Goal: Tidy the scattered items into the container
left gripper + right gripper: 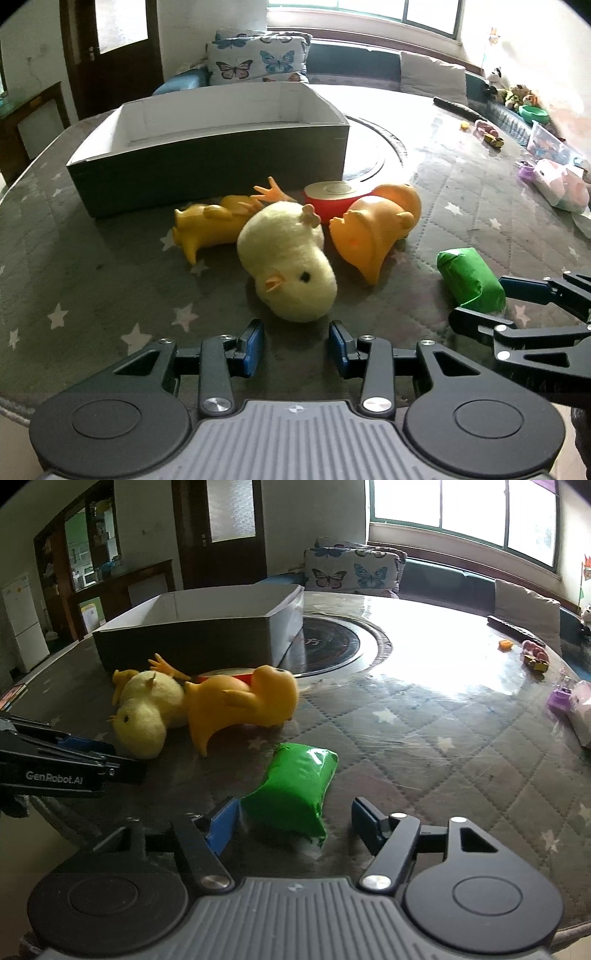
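In the lower middle of the right wrist view, the right gripper (291,821) is set around the near end of the green packet (295,794). The left pad appears to touch the wrapping, but a gap is seen at the right pad, so the packet is straddled and not yet pinched. Probably it is approached end-on because this end is the nearest one.

In the left wrist view the left gripper (295,341) is kept released at the bottom centre, and nothing is held between its pads. The plush chick (288,258) lies just beyond them in the middle of the frame, so it is judged to be the next target. Behind it, two orange rubber ducks (373,236) and a red round item (328,201) are piled together. The container (207,162) stands in the upper left and looks empty, with its open top within reach.
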Tool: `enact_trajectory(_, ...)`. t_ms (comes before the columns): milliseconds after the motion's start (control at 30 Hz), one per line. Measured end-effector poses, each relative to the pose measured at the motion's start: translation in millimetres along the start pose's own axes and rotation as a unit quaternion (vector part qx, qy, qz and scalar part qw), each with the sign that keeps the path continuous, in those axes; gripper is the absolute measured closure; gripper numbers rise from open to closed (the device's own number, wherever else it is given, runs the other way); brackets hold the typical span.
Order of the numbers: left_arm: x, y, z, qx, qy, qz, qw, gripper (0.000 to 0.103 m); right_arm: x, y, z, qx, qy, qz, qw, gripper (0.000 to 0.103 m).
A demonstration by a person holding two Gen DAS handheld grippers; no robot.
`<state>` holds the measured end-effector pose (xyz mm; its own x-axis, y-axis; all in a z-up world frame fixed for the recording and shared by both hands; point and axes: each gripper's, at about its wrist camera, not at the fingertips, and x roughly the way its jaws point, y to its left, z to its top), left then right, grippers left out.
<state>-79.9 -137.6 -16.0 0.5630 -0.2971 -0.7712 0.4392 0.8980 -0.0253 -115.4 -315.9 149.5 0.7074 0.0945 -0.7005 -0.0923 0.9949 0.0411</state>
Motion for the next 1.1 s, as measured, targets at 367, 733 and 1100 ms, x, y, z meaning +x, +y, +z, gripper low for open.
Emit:
enact_trajectory(367, 0, -8, 11, 0.000, 0.006, -0.054, 0.9985, 0.062, -10, -11, -1, 0.015, -0.006, 0.009, 1.000, 0.040)
enact_trajectory(733, 2, -21, 23, 0.004, 0.010, -0.081, 0.9967, 0.062, -6, -13, 12, 0.023, -0.022, 0.022, 0.999, 0.046)
enact_trajectory(1100, 1, -20, 11, -0.002, 0.033, -0.114, 0.9929, 0.062, -3, -17, 2, 0.035, -0.012, 0.025, 0.999, 0.055)
